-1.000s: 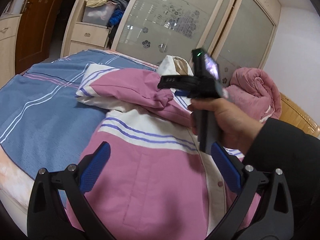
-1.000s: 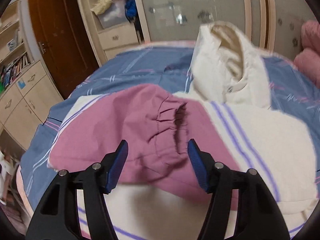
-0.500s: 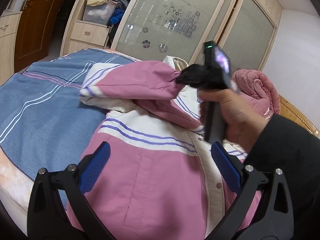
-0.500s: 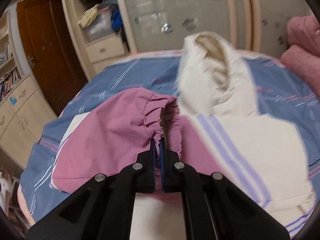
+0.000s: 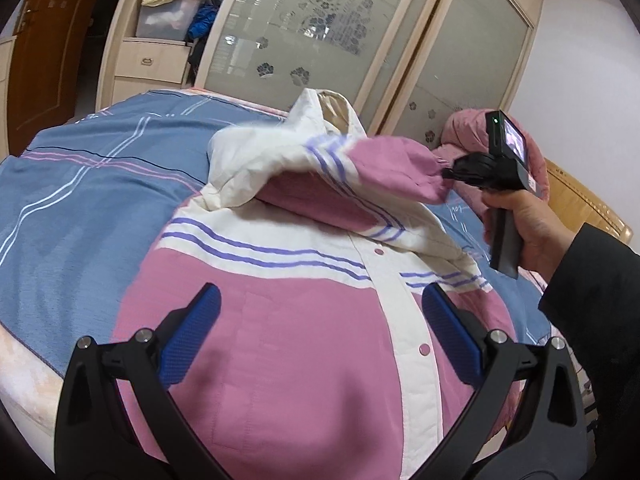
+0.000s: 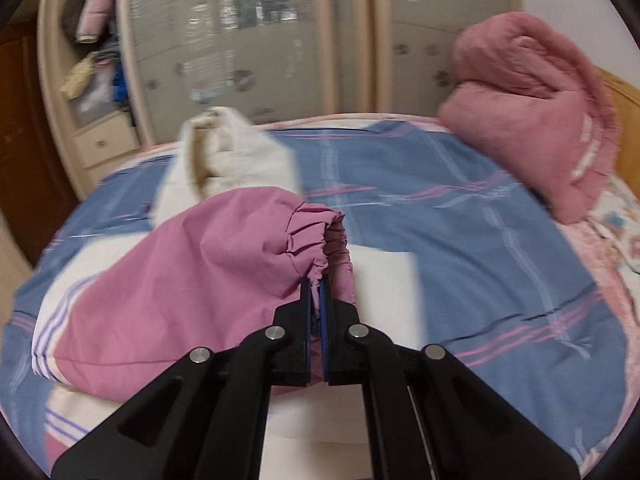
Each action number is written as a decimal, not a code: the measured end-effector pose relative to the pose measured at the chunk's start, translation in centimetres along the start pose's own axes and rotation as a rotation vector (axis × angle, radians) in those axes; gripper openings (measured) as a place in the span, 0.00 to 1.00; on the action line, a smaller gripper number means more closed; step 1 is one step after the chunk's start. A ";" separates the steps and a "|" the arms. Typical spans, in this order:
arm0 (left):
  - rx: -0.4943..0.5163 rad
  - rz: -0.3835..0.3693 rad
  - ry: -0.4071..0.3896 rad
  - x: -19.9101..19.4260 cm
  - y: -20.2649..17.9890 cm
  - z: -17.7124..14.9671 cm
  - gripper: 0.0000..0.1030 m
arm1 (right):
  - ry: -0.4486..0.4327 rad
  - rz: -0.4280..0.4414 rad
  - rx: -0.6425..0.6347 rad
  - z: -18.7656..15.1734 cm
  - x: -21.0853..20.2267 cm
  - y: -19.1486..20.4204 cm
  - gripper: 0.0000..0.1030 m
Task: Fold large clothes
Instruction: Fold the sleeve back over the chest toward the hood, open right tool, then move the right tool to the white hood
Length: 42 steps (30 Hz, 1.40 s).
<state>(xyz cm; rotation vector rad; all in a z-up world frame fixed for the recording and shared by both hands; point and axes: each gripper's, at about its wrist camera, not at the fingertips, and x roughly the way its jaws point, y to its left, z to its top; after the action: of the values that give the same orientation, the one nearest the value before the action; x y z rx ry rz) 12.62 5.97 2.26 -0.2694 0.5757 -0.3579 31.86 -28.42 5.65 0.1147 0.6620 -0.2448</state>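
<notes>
A padded pink-and-white jacket with purple stripes (image 5: pixel 280 340) lies front-up on a bed covered by a blue sheet with pink and white lines (image 5: pixel 80 208). Its white hood (image 5: pixel 324 112) points toward the frosted-glass wardrobe doors (image 5: pixel 304 28).

The right gripper (image 6: pixel 318 284) has its blue-padded fingers (image 6: pixel 306 300) pressed together on the gathered elastic cuff of the jacket's pink sleeve (image 6: pixel 316 240); a fold of the cuff sits pinched between the pads. In the left wrist view the sleeve is lifted off the jacket's body and stretched across the chest toward the right hand (image 5: pixel 528 224), which grips the tool's handle.

The left gripper (image 5: pixel 320 336) hangs above the jacket's lower front with its fingers spread wide, holding nothing; the white snap placket (image 5: pixel 400 320) runs between the two pads, nearer the right one.

A rolled pink quilt (image 6: pixel 528 108) rests at the far right of the bed, well apart from the jacket.
</notes>
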 end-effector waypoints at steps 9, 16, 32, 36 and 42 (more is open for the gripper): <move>0.016 -0.012 0.041 1.6 -0.7 -0.4 0.98 | 0.113 -0.095 -0.065 -3.6 3.9 -3.2 0.03; 0.012 -0.006 0.050 1.9 -0.6 -0.4 0.98 | 0.153 -0.111 -0.068 -3.7 4.6 -3.5 0.08; 0.034 0.026 0.074 1.9 -0.9 -0.6 0.98 | 0.030 0.047 0.167 -11.0 -3.4 -9.8 0.91; 0.079 0.067 0.065 0.9 -1.2 -1.0 0.98 | -0.036 0.123 0.154 -16.1 -10.0 -9.5 0.99; 0.159 0.154 0.088 -0.2 -2.0 -2.2 0.98 | -0.168 0.209 0.014 -22.7 -18.9 -7.3 0.99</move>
<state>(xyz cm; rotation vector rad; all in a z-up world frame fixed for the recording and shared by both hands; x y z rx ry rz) 10.68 3.96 1.24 -0.0557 0.6470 -0.2662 2.13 -27.77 -0.61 0.1739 0.4768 -0.0569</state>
